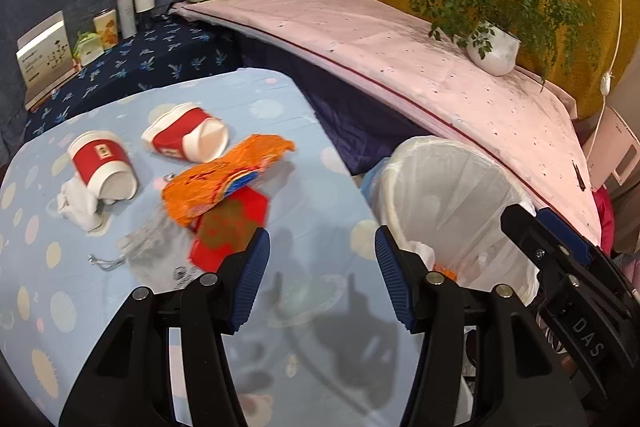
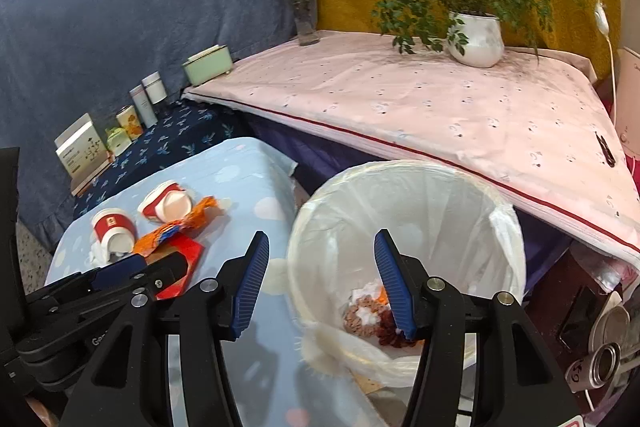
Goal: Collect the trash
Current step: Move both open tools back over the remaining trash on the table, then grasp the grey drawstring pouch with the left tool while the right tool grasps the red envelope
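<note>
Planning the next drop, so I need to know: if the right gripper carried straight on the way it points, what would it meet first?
Most likely the trash bin: the open, empty right gripper aims over its near rim into the white liner, though depth is unclear.

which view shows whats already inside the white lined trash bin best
The right wrist view: it looks down into the white plastic-lined trash bin, showing brown, white and orange scraps at the bottom. The left wrist view catches only the bin's side, with scraps mostly hidden behind a finger.

Both wrist views look steeply down from close by, sharing the blue table [image 1: 280, 95] and lined bin [image 2: 408, 187].
</note>
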{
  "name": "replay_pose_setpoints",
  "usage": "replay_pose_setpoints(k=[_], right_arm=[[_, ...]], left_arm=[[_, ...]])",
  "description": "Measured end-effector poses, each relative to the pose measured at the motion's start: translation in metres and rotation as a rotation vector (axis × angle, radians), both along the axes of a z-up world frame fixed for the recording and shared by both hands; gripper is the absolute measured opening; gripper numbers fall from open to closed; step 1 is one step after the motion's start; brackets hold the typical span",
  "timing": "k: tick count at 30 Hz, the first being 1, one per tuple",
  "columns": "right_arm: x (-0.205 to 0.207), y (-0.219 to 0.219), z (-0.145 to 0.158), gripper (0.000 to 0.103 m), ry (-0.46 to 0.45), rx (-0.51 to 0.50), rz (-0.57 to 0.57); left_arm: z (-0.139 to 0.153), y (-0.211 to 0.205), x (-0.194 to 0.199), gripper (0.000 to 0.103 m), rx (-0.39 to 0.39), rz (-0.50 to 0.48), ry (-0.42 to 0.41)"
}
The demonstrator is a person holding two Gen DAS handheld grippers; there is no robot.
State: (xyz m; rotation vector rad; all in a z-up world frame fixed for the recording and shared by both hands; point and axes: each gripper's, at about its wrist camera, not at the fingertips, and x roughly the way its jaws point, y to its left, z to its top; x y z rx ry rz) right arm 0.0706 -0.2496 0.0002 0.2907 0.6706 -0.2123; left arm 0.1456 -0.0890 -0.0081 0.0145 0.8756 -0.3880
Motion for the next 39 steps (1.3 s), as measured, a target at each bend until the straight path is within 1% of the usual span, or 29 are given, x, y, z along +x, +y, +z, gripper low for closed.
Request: replay_pose_setpoints(k=[9, 12, 15, 17, 19, 25, 31, 36, 39], right_arm=[[0.006, 0.045, 0.003, 0.054, 0.012, -0.009, 0.078], [0.008, 0.059, 0.002, 0.054, 0.018, -0.009, 0.1], [0.012, 0.074, -0.001, 0.054, 0.028, -0.008, 0.124], [0.015, 0.082, -0.002, 0.054, 0.034, -0.008, 0.136], [0.018, 0.089, -0.005, 0.054, 0.041, -0.007, 0.149], [0.026, 0.106, -0.013, 0.054, 0.061, -0.004, 0.175], [0.039, 0.117, -0.025, 0.054, 0.088, 0.0, 0.192], [0.05, 0.124, -0.035, 0.054, 0.108, 0.009, 0.202], [0.055, 0.125, -0.04, 0.054, 0.119, 0.012, 0.204]], left_arm=[[-0.009, 0.05, 0.001, 0.055, 0.002, 0.09, 0.018], [-0.013, 0.067, 0.001, 0.059, 0.004, 0.125, 0.026], [-0.018, 0.083, 0.002, 0.06, 0.005, 0.153, 0.033], [-0.021, 0.093, 0.002, 0.063, 0.005, 0.173, 0.043], [-0.025, 0.103, 0.003, 0.071, 0.004, 0.198, 0.05], [-0.041, 0.128, 0.009, 0.076, 0.0, 0.234, 0.087], [-0.058, 0.134, 0.02, 0.081, 0.008, 0.237, 0.133], [-0.074, 0.131, 0.037, 0.082, -0.005, 0.241, 0.187], [-0.082, 0.124, 0.044, 0.082, -0.004, 0.226, 0.21]])
